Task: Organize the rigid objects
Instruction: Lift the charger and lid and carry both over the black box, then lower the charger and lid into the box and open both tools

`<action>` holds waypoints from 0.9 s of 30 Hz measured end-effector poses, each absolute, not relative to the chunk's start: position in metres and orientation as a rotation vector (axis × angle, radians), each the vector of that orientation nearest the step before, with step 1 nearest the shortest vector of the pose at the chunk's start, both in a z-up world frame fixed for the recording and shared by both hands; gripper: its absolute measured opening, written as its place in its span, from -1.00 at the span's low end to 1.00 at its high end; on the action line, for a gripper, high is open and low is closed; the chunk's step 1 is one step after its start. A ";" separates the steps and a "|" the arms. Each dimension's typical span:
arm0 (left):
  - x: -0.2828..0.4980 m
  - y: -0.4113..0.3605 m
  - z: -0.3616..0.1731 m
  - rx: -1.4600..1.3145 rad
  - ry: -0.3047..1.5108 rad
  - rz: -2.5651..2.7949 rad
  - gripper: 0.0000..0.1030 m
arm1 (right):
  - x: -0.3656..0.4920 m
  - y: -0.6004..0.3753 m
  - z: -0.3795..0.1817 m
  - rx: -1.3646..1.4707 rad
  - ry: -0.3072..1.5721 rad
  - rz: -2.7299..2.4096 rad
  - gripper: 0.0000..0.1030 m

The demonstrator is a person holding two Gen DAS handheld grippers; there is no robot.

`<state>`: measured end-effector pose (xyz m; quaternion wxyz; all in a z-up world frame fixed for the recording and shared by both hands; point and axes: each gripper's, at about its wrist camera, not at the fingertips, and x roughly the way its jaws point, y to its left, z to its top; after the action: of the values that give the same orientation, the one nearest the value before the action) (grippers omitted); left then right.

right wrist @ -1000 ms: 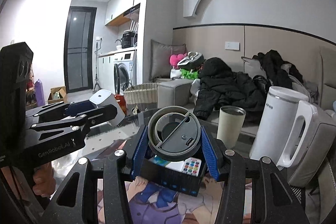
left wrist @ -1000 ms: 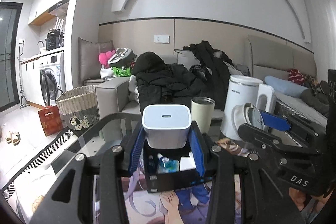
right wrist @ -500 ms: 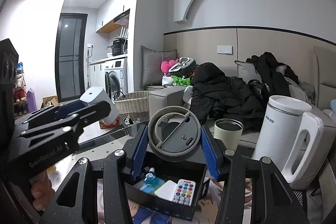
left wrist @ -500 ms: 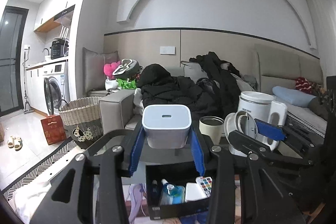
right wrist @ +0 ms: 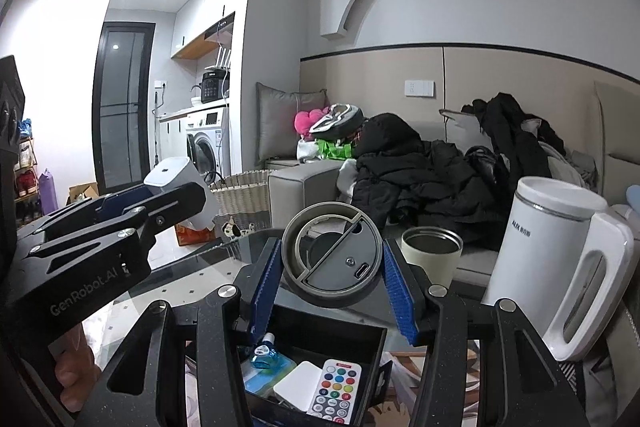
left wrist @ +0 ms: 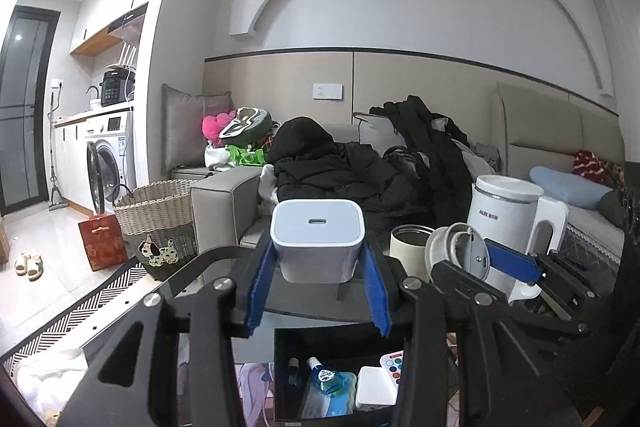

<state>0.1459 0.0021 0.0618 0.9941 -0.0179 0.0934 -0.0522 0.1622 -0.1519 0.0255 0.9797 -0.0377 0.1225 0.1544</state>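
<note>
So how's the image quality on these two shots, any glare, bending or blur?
Left wrist view: fisheye bends the wall arch, glare blows out the top-left ceiling, and the white charger in the left hand-held gripper is sharp. Right wrist view: heavier ceiling glare at upper left, dark corner vignetting, grey lid crisp.

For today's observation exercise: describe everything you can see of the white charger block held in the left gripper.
The white charger block is a rounded, glossy plastic cuboid with one small oval port in the face toward the camera. It sits upright, clamped at its sides between the blue-padded jaws of the left gripper, raised above the black organizer box.
</note>
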 end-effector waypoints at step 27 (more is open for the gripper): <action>0.224 -0.010 -0.003 -0.067 0.678 -0.101 -0.21 | 0.232 -0.141 -0.047 -0.087 0.689 0.354 -0.02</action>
<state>0.2241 -0.0098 -0.0025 0.9413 -0.0328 0.3324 -0.0497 0.2322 -0.1406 -0.0466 0.9250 -0.0424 0.3358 0.1728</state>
